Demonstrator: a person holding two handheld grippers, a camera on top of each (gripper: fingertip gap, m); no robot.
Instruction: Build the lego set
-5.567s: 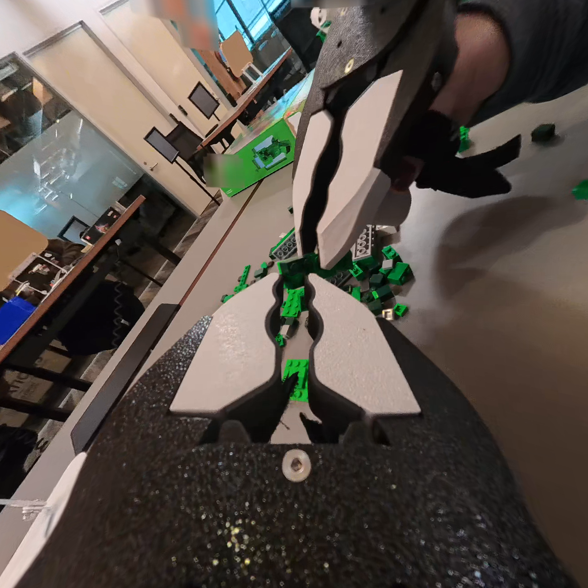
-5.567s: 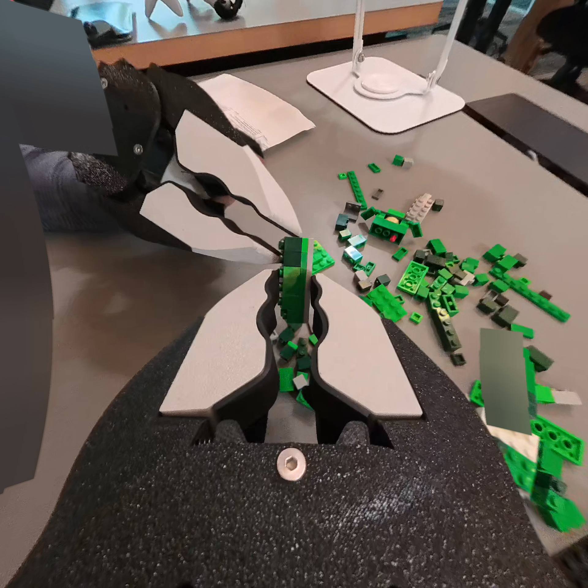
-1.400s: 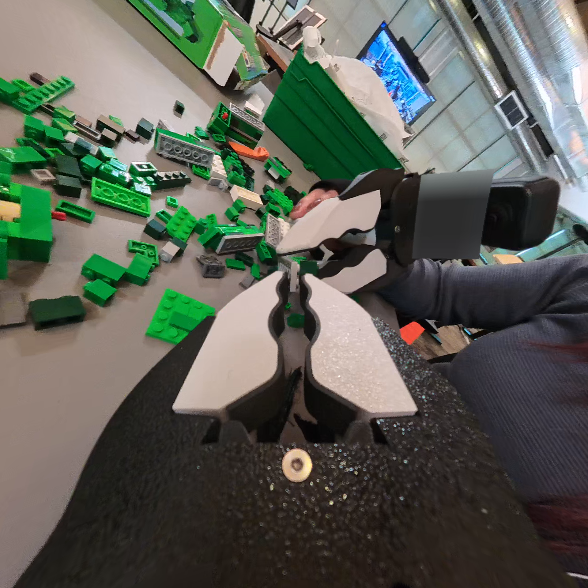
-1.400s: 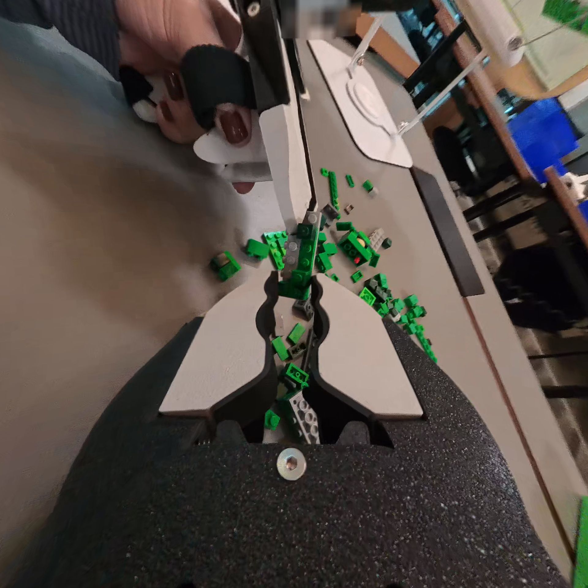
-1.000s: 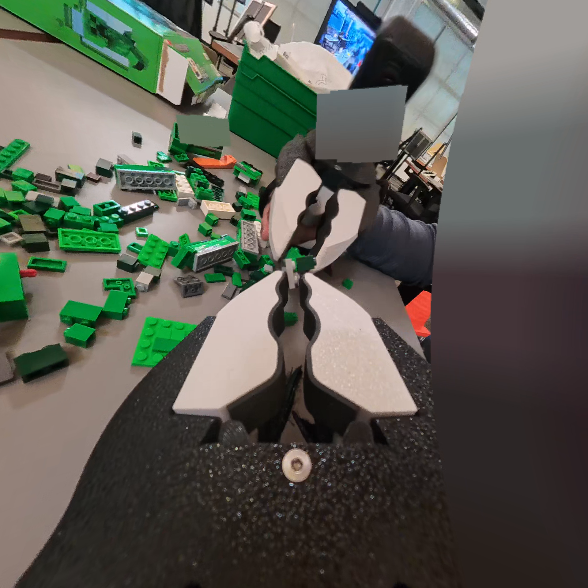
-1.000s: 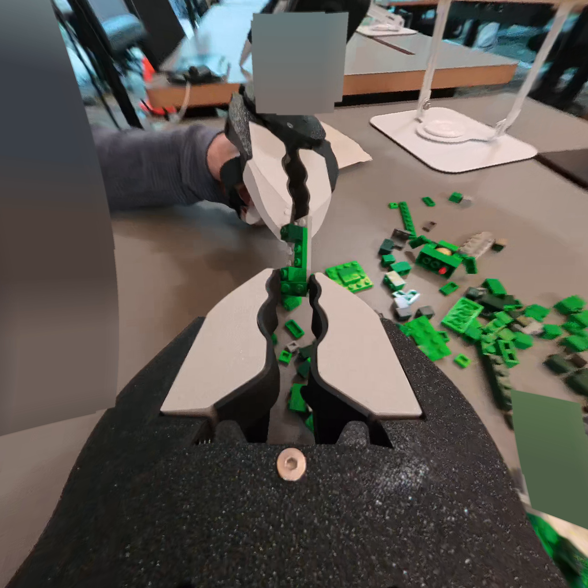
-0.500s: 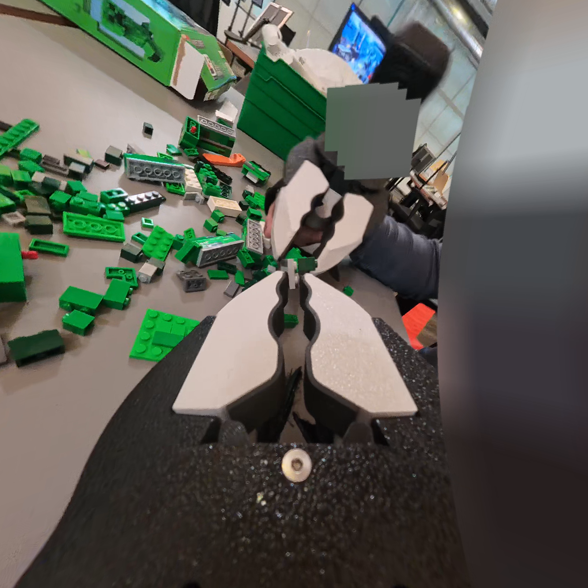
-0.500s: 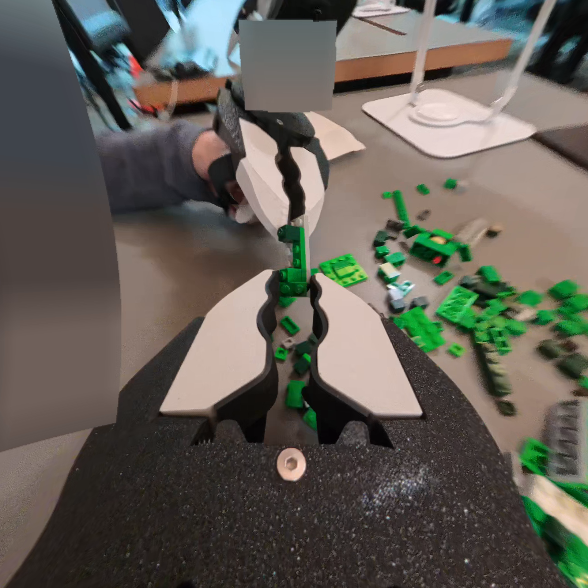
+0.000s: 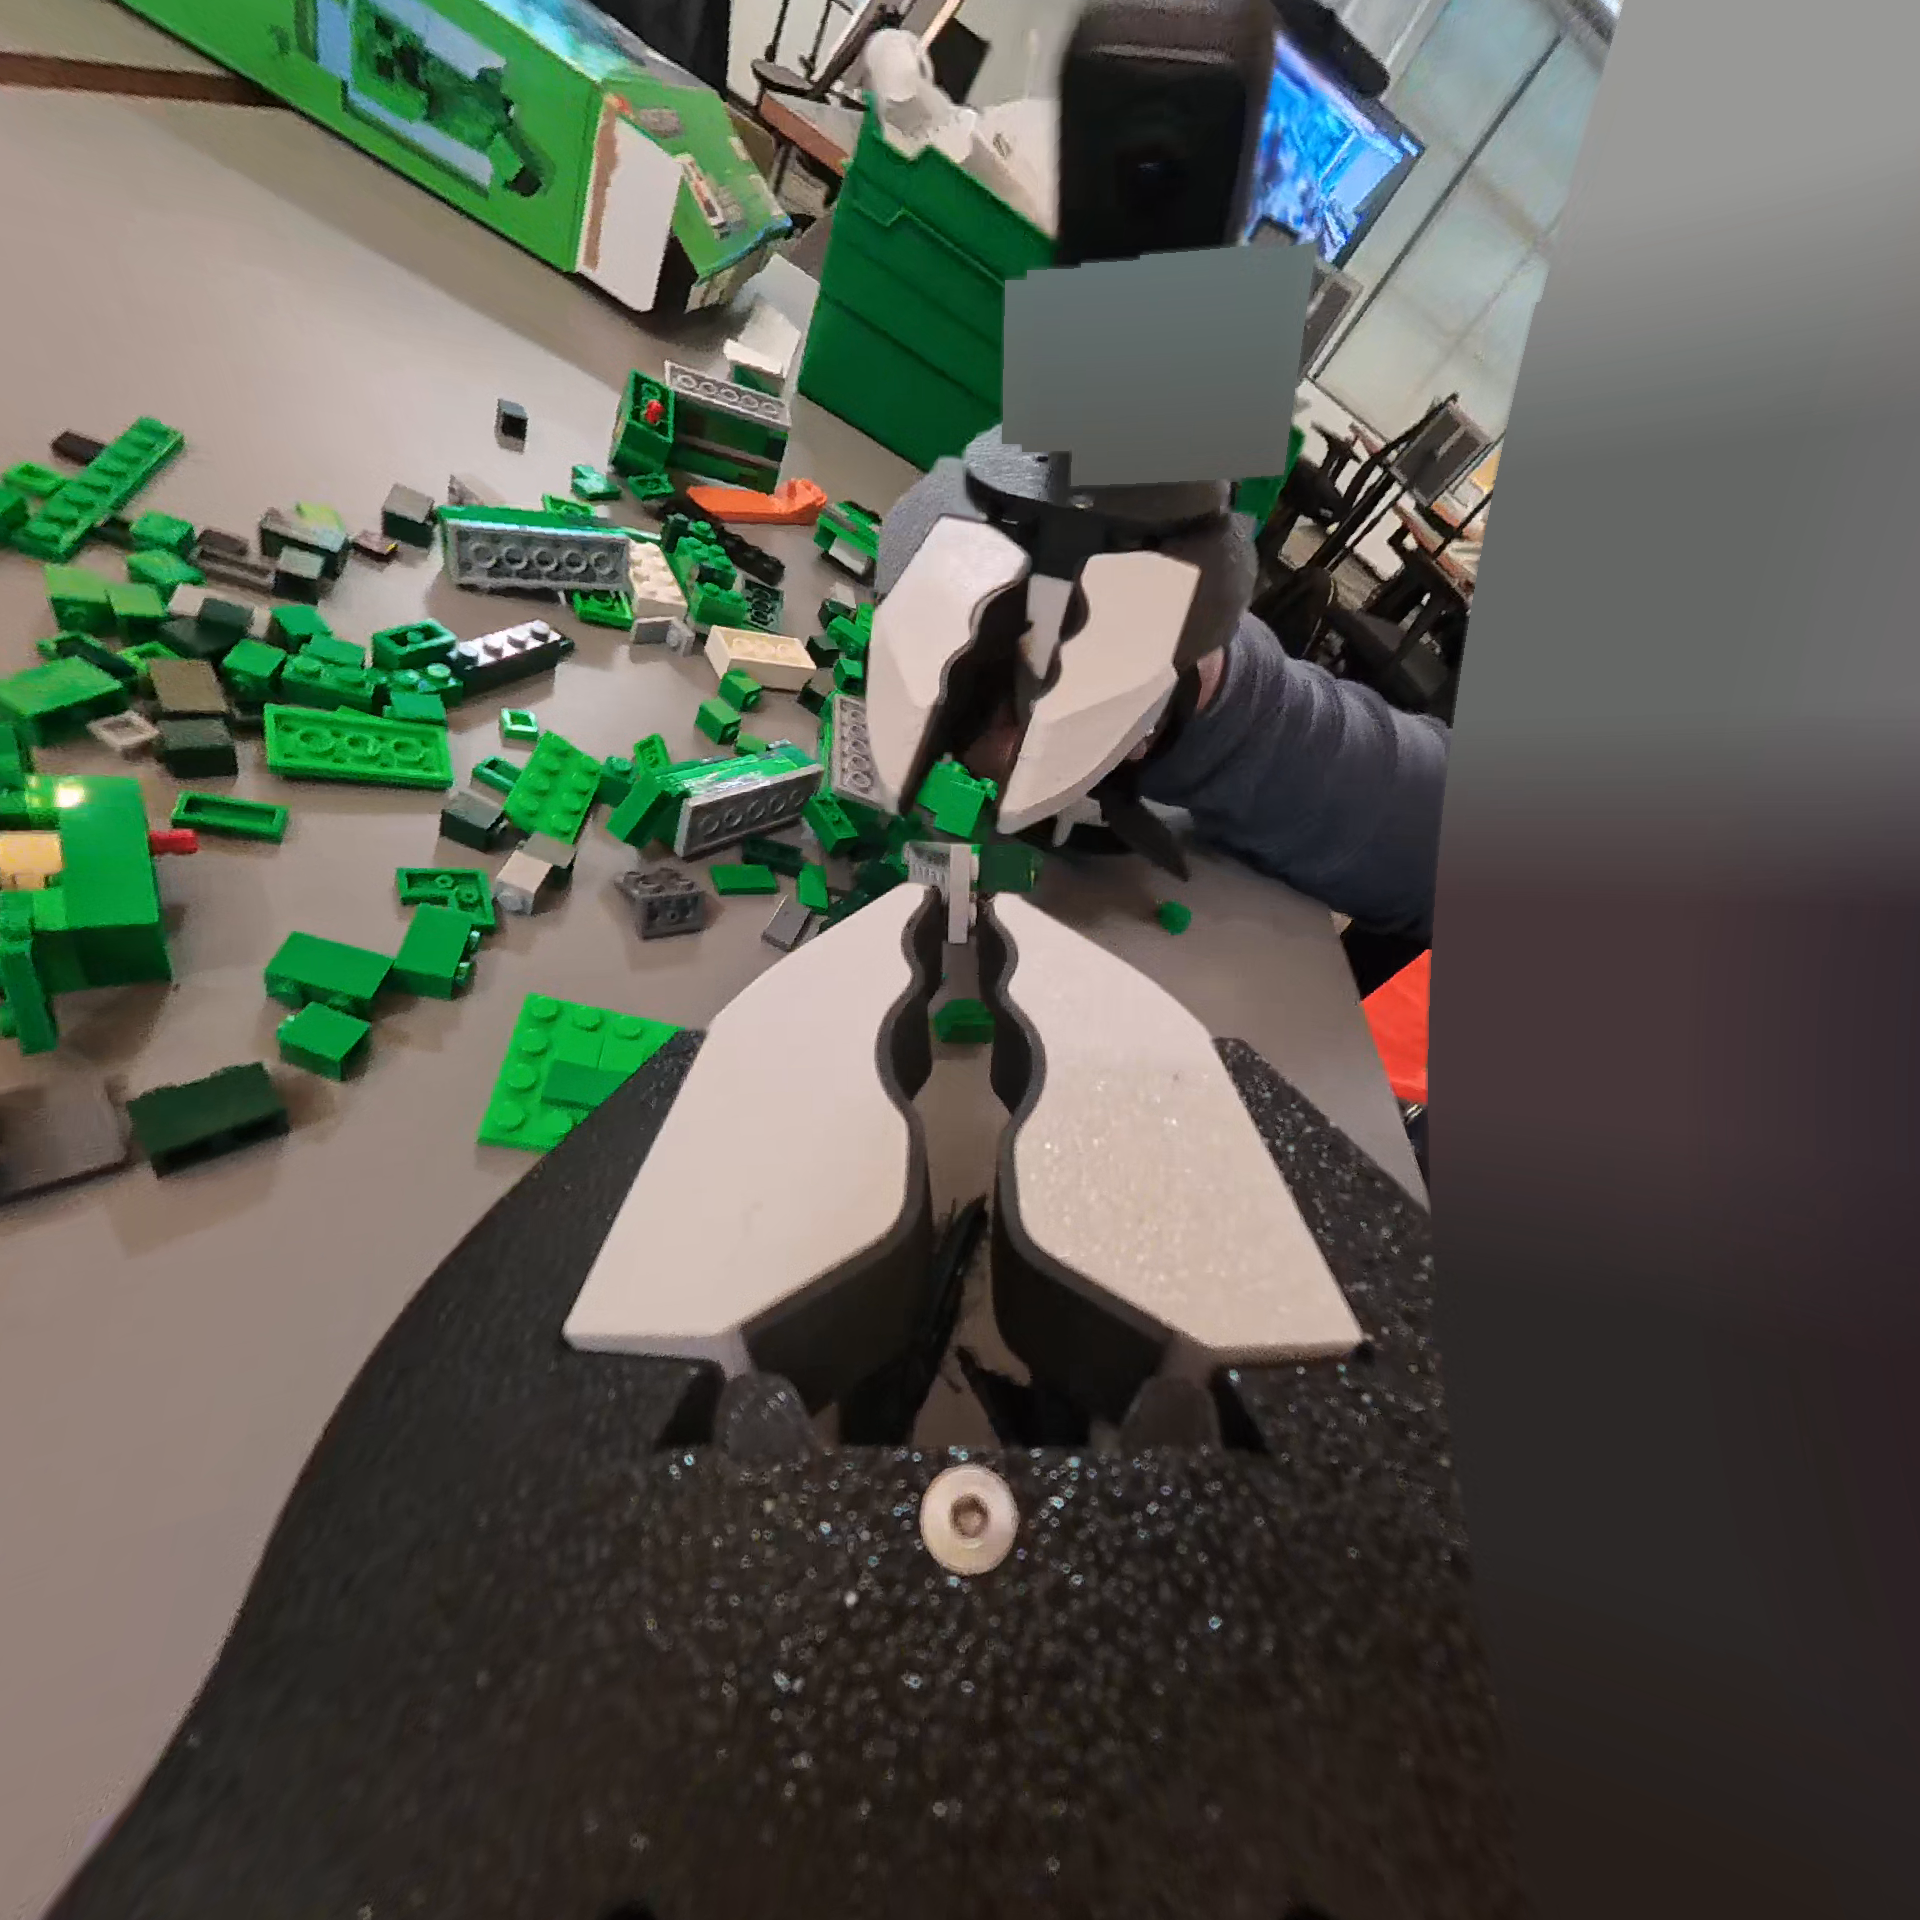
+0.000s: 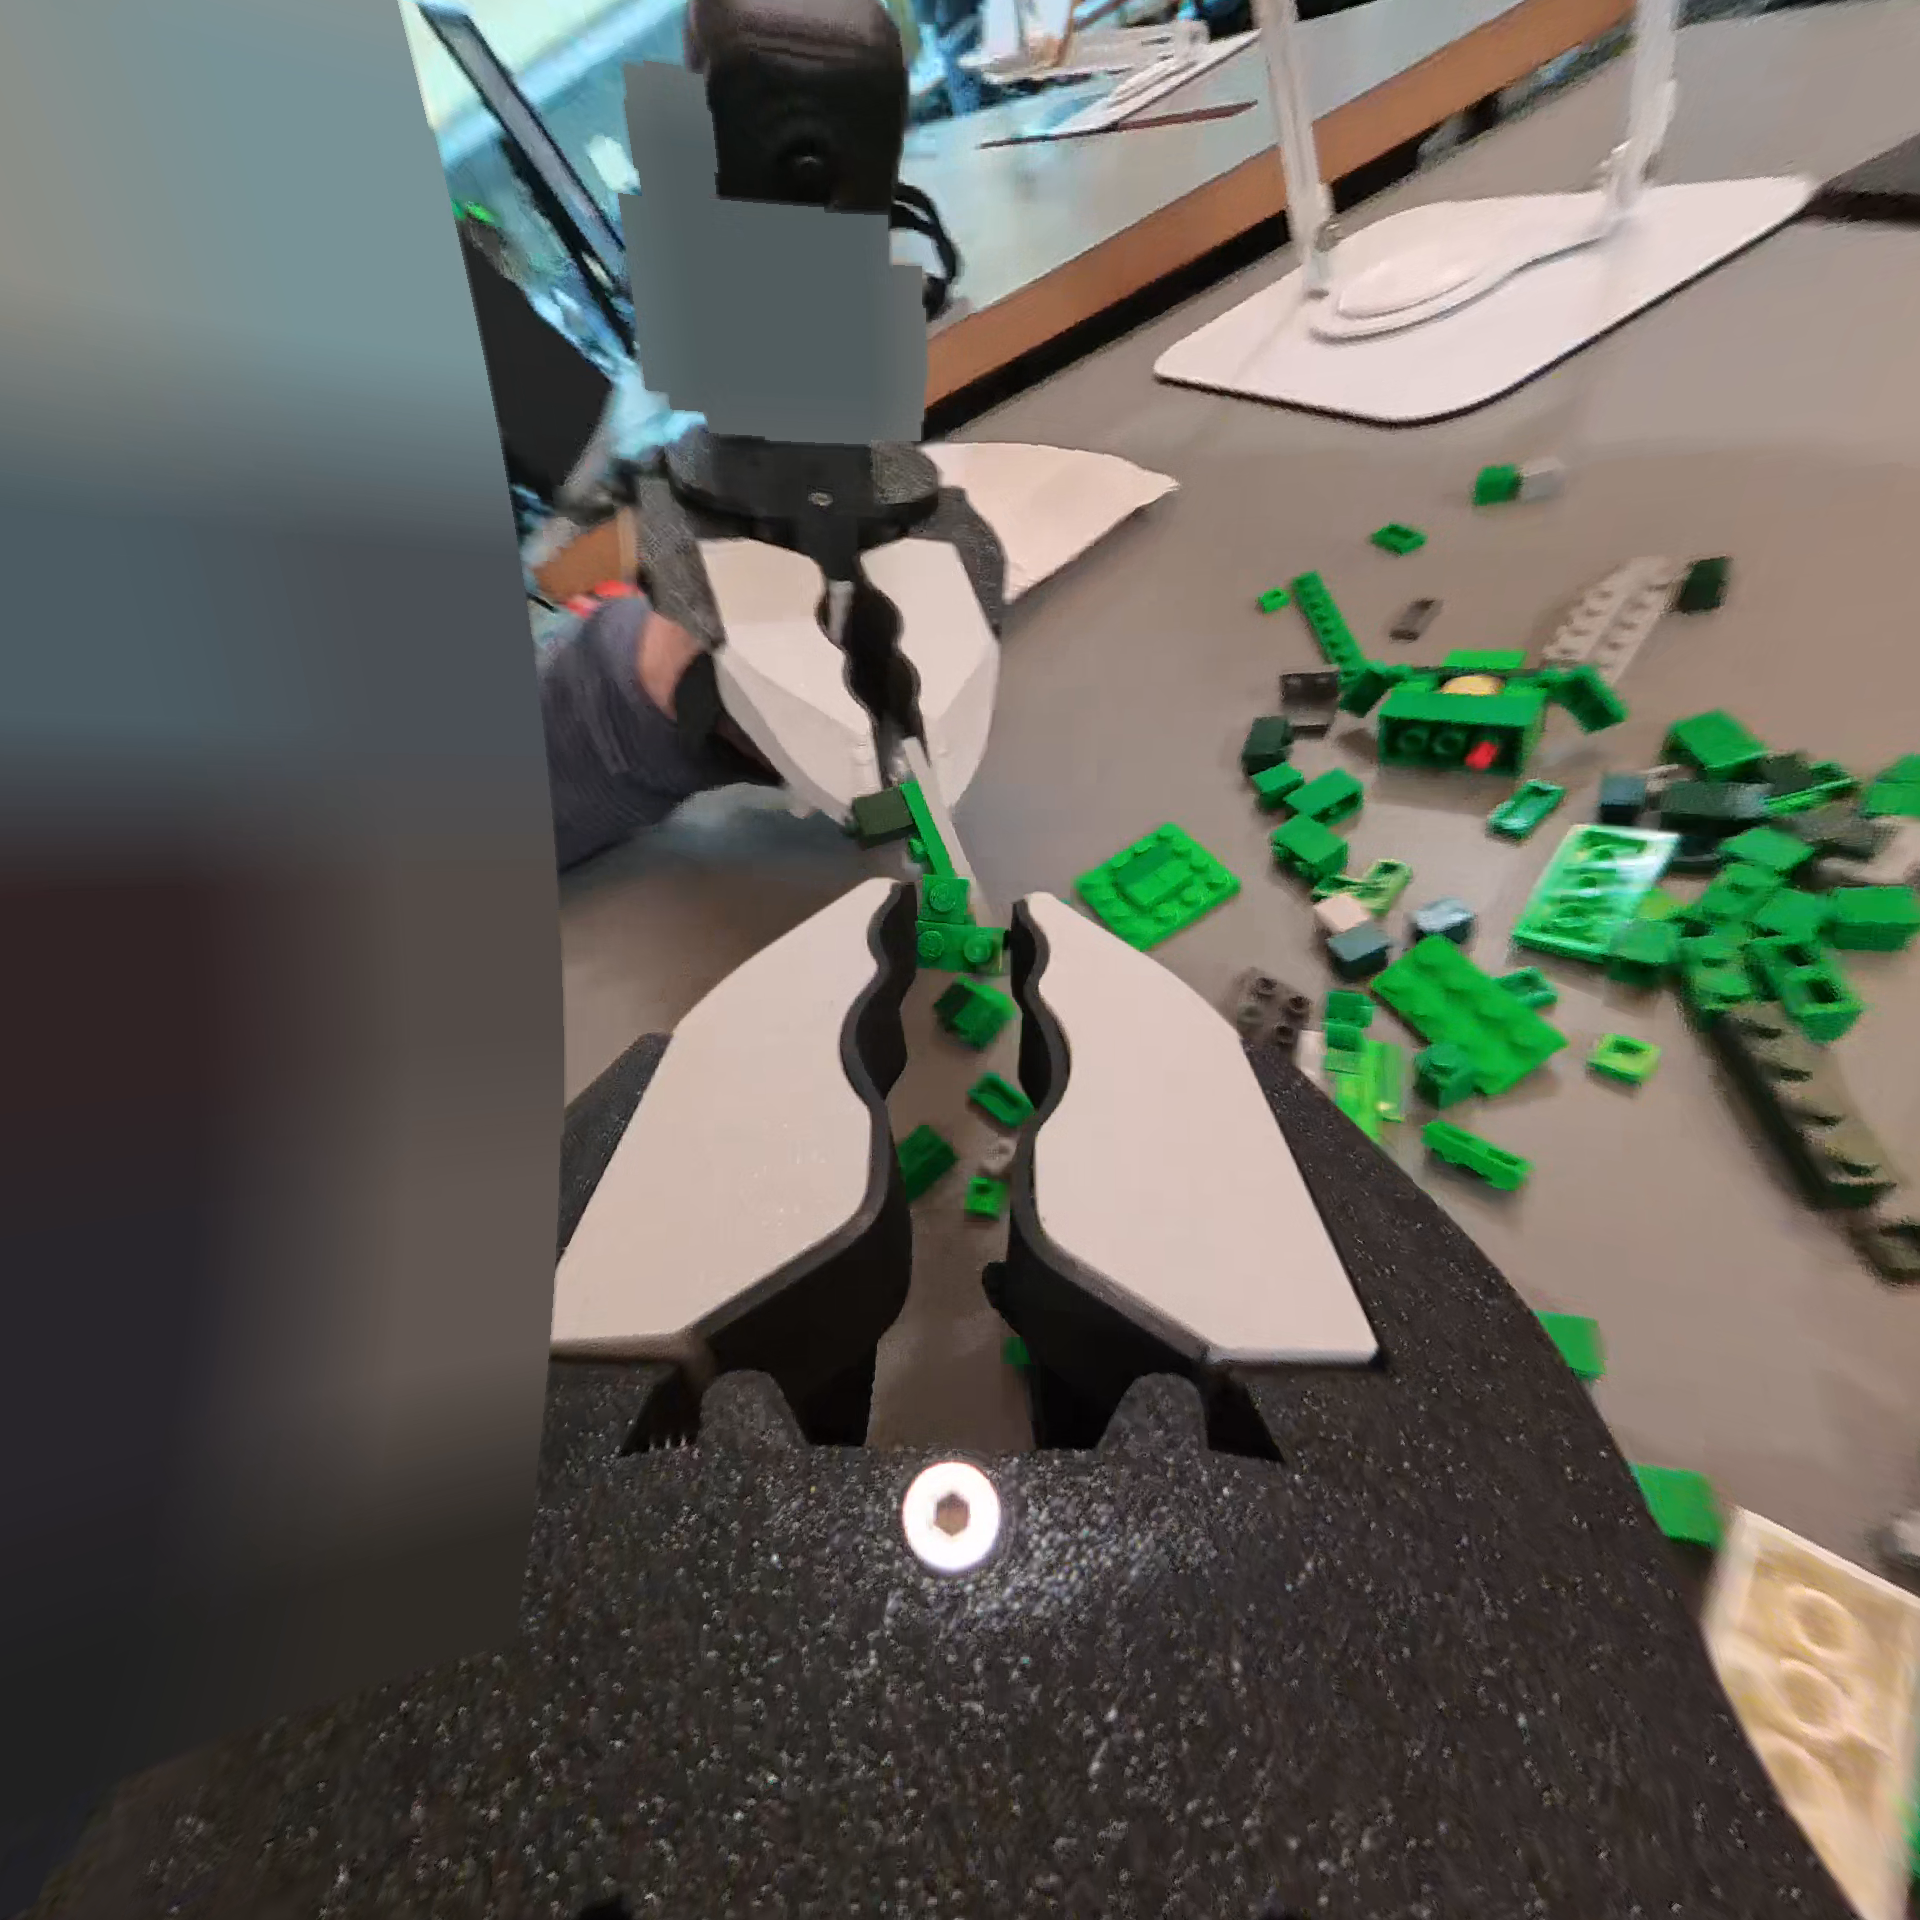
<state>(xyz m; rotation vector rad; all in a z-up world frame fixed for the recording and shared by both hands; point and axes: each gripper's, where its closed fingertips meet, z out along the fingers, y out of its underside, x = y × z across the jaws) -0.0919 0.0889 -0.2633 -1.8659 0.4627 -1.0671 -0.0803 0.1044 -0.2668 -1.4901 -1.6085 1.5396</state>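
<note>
The two black, sparkly-bodied grippers with pale grey fingers meet tip to tip above the grey tabletop point(image 9: 312, 1299), and between them hangs the thing being built: a narrow green-and-grey brick strip point(image 10: 940, 847) made of small stacked plates. The left gripper point(image 9: 958, 902) is clenched on the pale grey end of that strip, its fingertips nearly touching around a thin edge. The right gripper point(image 10: 961, 925) is closed on the other end, where a cluster of bright green studded plates sits squeezed between its tips. Seen from the right wrist camera, the strip runs tilted up and away from the right gripper to the tips of the other one, with a dark green block point(image 10: 881, 812) at its far end. Seen from the left wrist camera, the opposite tool points downward, a bright green piece point(image 9: 958, 795) showing at its tips. Below and to one side lies a wide scatter of loose green, dark green and grey bricks point(image 9: 353, 743) on the table, among them a bright green square plate with a raised centre point(image 10: 1155, 883) close beside the right gripper's tips, and a chunky green block assembly with a red dot point(image 10: 1460, 717) farther off. A green printed cardboard box point(image 9: 499, 135) lies open at the back of the table, with a green plastic crate point(image 9: 894, 322) beyond it. A white flat-based stand point(image 10: 1455, 301) sits on the far side, and a dark blue sleeve point(image 9: 1309, 748) reaches in behind the right gripper.
</note>
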